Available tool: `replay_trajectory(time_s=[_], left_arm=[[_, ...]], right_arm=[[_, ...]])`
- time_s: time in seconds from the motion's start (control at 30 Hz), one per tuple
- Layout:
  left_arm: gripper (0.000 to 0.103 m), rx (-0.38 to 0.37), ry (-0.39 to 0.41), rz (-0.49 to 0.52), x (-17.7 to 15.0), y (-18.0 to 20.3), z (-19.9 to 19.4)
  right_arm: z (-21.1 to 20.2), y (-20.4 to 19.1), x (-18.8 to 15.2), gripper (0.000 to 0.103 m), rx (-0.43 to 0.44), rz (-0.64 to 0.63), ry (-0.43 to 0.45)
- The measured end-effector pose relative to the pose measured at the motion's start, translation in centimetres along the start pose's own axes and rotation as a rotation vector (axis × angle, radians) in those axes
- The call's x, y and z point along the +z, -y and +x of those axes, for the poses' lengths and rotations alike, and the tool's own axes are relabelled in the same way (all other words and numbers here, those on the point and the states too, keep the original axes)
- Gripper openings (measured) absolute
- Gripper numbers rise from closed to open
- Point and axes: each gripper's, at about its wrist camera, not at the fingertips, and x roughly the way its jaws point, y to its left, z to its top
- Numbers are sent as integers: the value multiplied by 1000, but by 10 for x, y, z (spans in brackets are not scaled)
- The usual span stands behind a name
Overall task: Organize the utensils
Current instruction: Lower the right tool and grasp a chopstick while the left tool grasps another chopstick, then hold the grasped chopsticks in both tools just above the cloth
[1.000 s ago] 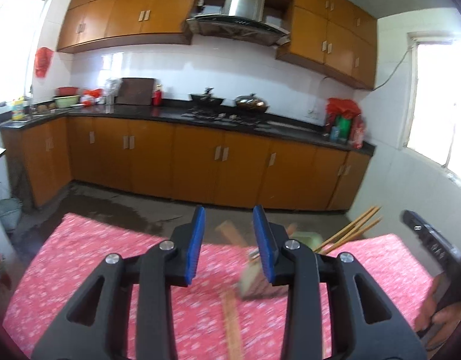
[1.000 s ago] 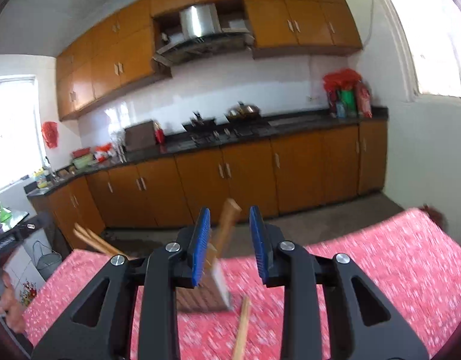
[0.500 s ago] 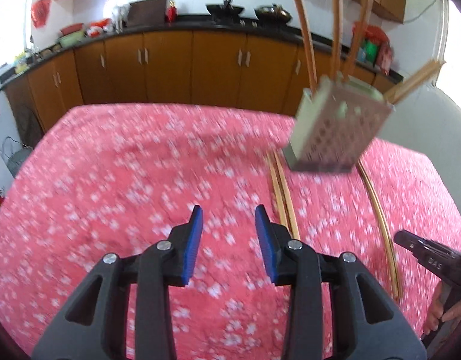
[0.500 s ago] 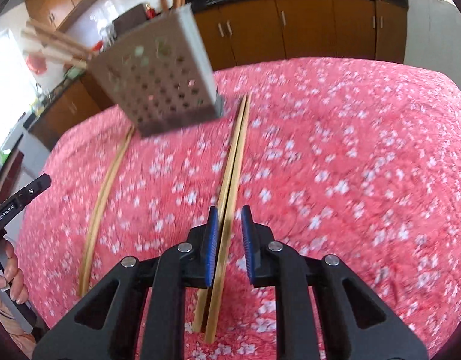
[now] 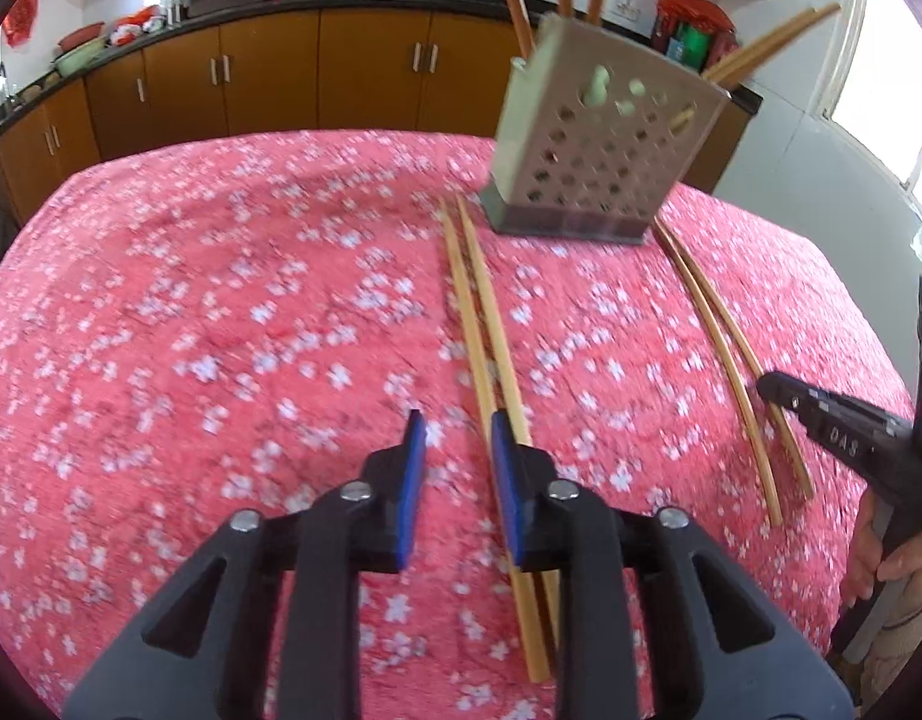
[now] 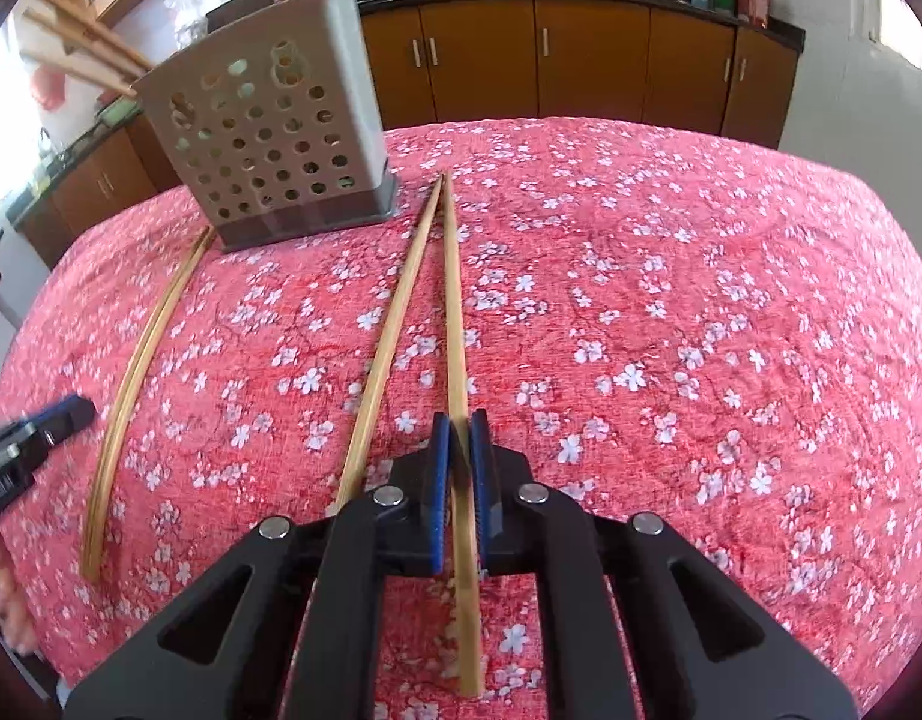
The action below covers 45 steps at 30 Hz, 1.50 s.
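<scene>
A grey perforated utensil holder (image 5: 599, 162) (image 6: 269, 138) stands on the red flowered tablecloth (image 5: 221, 300) with several chopsticks sticking out of it. Two pairs of bamboo chopsticks lie on the cloth. My right gripper (image 6: 459, 420) is shut on one chopstick (image 6: 452, 300) of the right pair; its partner (image 6: 389, 324) lies splayed to the left. My left gripper (image 5: 458, 423) hovers low over the cloth, jaws closing with only cloth between them. The left pair (image 5: 479, 312) runs just outside its right finger. The right gripper (image 5: 773, 387) shows at the other pair (image 5: 713, 324).
Brown kitchen cabinets (image 6: 581, 54) and a dark counter with pots line the far wall beyond the table edge. A person's hand (image 5: 899, 564) holds the right gripper at the table's right edge. The left gripper's tip (image 6: 71, 414) shows beside the curved left pair (image 6: 137, 360).
Both grippers dropped toward the table and tipped down. The right jaws closed onto one chopstick. The left jaws narrowed and shifted toward the left pair.
</scene>
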Motion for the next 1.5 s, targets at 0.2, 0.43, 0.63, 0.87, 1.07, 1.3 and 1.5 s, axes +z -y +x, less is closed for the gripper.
replay_trajectory(time_s=[0.2, 0.43, 0.63, 0.87, 1.07, 1.3, 1.5], left_arm=[[17, 4, -14, 23, -5, 7, 4], [13, 27, -27, 58, -11, 18, 8], [9, 102, -20, 45, 2, 1, 16], [11, 143, 4, -49, 25, -45, 26], [11, 133, 29, -45, 24, -47, 27], [11, 117, 33, -62, 22, -48, 23], [11, 111, 33, -69, 22, -49, 23]], right_arm=[[0, 1, 2, 8, 2, 2, 1], [-1, 1, -2, 8, 24, 5, -2], [-2, 4, -5, 8, 4, 0, 16], [5, 20, 9, 8, -35, 53, 35], [6, 18, 7, 8, -64, 26, 60], [5, 21, 5, 8, -53, 45, 61], [5, 20, 5, 8, -57, 44, 60]])
